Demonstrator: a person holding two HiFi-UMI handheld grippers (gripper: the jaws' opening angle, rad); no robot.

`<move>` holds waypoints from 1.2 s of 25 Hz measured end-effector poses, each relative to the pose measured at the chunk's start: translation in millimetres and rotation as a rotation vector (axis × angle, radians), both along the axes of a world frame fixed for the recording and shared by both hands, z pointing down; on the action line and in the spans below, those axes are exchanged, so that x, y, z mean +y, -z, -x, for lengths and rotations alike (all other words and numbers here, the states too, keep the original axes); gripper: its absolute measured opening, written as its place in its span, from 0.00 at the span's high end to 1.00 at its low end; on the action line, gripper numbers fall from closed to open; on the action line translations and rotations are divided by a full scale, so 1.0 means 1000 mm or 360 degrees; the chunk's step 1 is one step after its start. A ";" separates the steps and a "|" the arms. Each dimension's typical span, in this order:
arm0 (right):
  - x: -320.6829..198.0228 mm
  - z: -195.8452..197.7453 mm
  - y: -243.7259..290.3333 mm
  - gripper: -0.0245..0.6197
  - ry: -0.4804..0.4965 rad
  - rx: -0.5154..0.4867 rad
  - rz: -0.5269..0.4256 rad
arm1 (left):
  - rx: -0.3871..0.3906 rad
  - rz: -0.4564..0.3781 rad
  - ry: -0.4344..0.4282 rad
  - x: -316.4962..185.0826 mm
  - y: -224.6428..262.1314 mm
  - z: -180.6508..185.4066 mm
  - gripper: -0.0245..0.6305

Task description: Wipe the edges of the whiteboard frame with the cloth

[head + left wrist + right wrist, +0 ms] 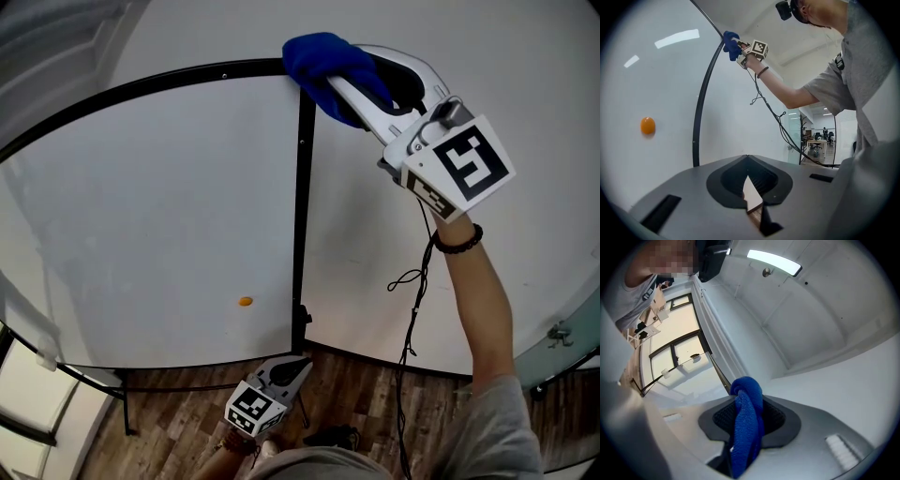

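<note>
Head view, right gripper: the right gripper (361, 82) is raised at 1 o'clock, its fingers clamped on the blue cloth (323, 58).
Head view, cloth: bunched at 12 o'clock and pressed on the top right corner of the black frame (302, 216), where the top rail meets the upright.
Head view, whiteboard: the whiteboard (159, 206) fills the field from 9 to 11 o'clock. An orange dot (245, 302) sits low on its face, near the upright rail but apart from it.
Head view, left gripper: the left gripper (291, 368) hangs at 6 o'clock over the wood floor (366, 394), just below the frame's lower corner. Contact with the frame cannot be told.
Head view, cable: a black cable (412, 309) hangs from the right gripper along the forearm toward 5 o'clock.
Left gripper view, fingers: closed together at 6 o'clock, with nothing between them.
Left gripper view, frame: the upright (701, 103) runs from 7 toward 11 o'clock, with the orange dot (647, 125) at 9 o'clock.
Left gripper view, cloth: the cloth (730, 42) is at 12 o'clock on the rail's upper end, with the right gripper (737, 47) closed on it.
Right gripper view, fingers: drawn narrow on the cloth (746, 427), which stands between them at 6 o'clock and folds over at its top.
Right gripper view, surroundings: a ceiling light (773, 262) is at 12 o'clock.
</note>
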State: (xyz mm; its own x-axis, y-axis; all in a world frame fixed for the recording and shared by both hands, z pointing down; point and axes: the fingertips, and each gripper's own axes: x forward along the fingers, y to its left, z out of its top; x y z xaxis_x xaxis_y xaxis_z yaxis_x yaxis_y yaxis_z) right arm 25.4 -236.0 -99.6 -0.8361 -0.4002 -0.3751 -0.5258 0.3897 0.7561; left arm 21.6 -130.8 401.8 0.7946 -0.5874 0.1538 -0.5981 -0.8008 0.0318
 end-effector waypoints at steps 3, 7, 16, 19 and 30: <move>-0.006 0.001 0.000 0.77 0.0018 -0.0004 0.0036 | 0.0025 0.0011 -0.0001 0.000 0.000 -0.003 0.95; -0.015 -0.003 0.006 0.77 0.0129 -0.0078 0.0177 | 0.0032 0.0016 0.0002 -0.002 -0.002 -0.004 0.95; -0.024 -0.006 0.007 0.77 0.0341 -0.0170 0.0439 | 0.0035 0.0003 0.0029 -0.006 -0.001 -0.001 0.95; -0.021 -0.001 -0.001 0.77 0.0403 -0.0150 0.0501 | 0.0038 0.0012 0.0031 -0.006 -0.005 0.000 0.95; -0.020 -0.003 -0.011 0.77 0.0384 -0.0165 0.0461 | 0.0045 0.0021 0.0020 -0.006 -0.008 -0.004 0.95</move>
State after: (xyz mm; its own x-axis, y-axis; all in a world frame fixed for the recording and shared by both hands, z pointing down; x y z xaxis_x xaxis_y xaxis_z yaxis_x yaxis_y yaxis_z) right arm 28.7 -256.1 -88.2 -0.8829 -0.2984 -0.3626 -0.4605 0.7012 0.5443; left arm 25.3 -136.7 409.7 0.7911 -0.5957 0.1391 -0.6071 -0.7924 0.0591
